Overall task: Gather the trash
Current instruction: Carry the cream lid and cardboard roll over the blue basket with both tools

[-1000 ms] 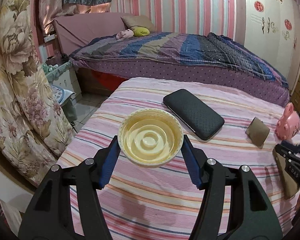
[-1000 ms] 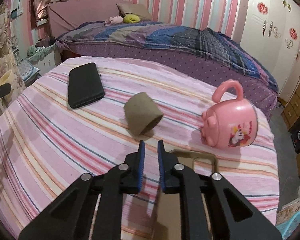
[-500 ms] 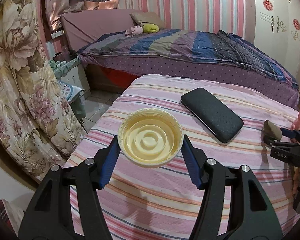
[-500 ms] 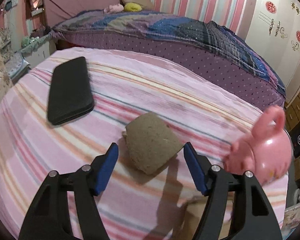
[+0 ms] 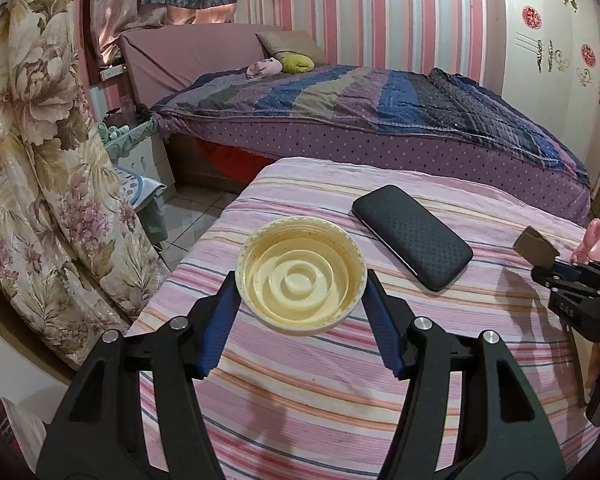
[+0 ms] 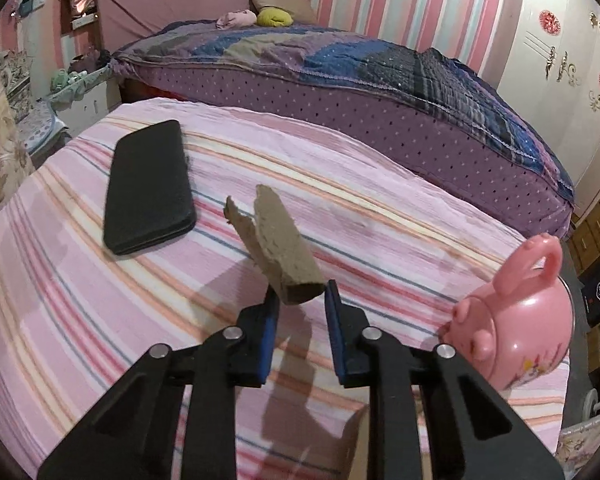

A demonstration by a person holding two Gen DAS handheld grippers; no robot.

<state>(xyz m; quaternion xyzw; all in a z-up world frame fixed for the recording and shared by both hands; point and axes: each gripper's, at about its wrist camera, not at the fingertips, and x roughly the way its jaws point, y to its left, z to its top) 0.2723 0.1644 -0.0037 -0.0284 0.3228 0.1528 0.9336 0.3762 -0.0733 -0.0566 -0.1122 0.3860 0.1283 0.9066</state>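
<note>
Flattened since half a second ago, the brown cardboard tube (image 6: 284,256) is pinched by the just-closing right gripper (image 6: 300,292) above the black phone case (image 6: 148,188) level, while the pale round plastic lid (image 5: 301,276) is clamped in the left gripper (image 5: 300,292); both grips are best kept firm.

A round cream plastic lid (image 5: 301,278) with raised concentric rings inside and brownish grime around its rim sits clamped between the blue pads of the left claw (image 5: 300,292), inner face up, tilted slightly toward the viewer, lifted off the pink striped cloth; a squashed brown cardboard tube (image 6: 278,240), flattened and torn at its far end, juts up and away from the right claw (image 6: 300,304), which has just closed on its near end, clear of the cloth.
</note>
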